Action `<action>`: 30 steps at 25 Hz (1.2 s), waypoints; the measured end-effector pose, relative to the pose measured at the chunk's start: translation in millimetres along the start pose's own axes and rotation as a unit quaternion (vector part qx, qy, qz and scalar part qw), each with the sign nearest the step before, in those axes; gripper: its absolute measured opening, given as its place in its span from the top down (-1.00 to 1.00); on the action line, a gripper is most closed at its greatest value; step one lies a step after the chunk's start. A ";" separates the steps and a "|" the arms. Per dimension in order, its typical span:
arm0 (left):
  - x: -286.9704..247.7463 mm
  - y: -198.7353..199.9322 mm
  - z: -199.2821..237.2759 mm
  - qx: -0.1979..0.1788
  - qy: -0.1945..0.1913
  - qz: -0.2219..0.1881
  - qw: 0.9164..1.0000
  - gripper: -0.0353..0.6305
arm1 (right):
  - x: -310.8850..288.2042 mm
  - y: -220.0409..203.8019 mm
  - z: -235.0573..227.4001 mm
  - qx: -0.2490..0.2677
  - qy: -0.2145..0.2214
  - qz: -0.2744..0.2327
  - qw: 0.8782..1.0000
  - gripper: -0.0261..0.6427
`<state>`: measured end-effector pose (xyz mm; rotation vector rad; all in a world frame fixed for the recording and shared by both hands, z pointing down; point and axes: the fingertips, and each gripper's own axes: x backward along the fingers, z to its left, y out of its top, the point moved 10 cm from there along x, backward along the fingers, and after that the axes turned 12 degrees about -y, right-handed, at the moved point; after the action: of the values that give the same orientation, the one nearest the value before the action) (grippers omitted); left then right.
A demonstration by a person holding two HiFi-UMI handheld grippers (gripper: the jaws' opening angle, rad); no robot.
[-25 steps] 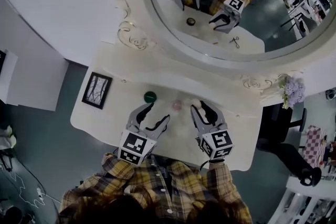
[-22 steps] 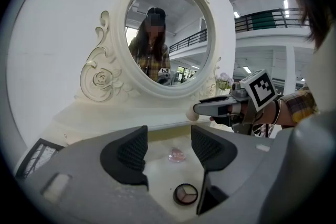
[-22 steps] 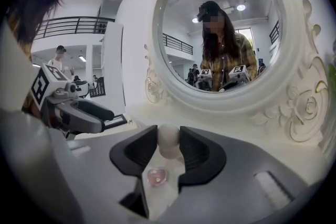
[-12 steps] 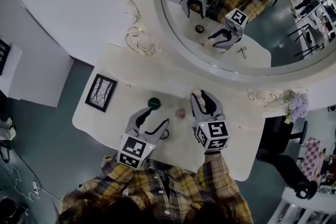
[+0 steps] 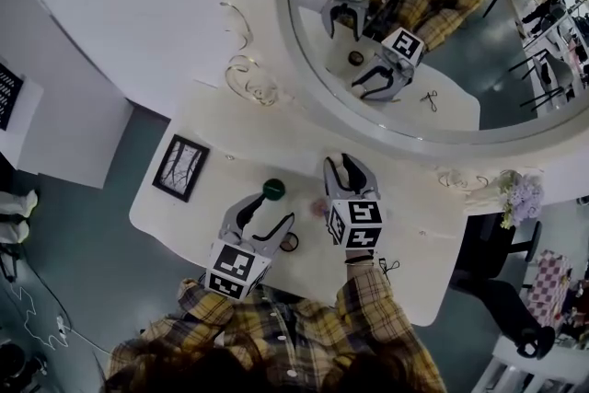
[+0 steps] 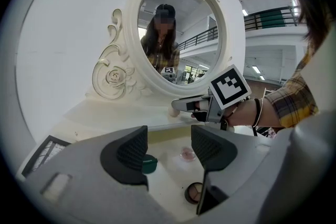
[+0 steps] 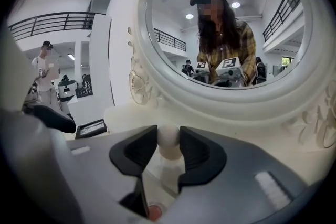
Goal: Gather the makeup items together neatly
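The right gripper (image 5: 346,167) is clenched on a cream-white, egg-shaped makeup item (image 7: 169,140), its pads pressing on both sides. It holds the item above the back of the white dressing table (image 5: 414,235), close to the base of the round mirror in its carved white frame (image 5: 271,41). The left gripper (image 5: 277,207) is released, jaws spread wide with nothing between them, and it hovers over the middle of the table.

Three more items lie loosely grouped between the two grippers. A dark green round lidded pot (image 5: 273,189) sits just ahead of the left jaws. A small clear jar with pink contents (image 5: 317,208) sits beside the right gripper's body. An open round compact with beige shades (image 5: 289,242) lies nearest the front edge.

The green pot carries a pale line of print on its side, too small to read. No other label can be made out.

A black-framed picture (image 5: 181,167) lies flat at the table's left end. A bunch of pale lilac flowers (image 5: 518,196) stands past the right end. Between the right gripper and the flowers the tabletop is mostly bare, leaving free room on that side.
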<state>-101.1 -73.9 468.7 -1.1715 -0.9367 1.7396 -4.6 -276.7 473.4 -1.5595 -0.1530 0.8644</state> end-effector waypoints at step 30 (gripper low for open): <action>-7.5 -27.9 -21.6 -0.015 -0.051 0.053 0.997 0.14 | 92.5 -34.2 -14.3 -0.041 -0.013 0.001 0.999 0.34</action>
<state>-72.7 -67.1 489.9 -1.1799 -0.9786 1.8918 82.4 -229.0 463.6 -1.6241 -0.2087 0.8894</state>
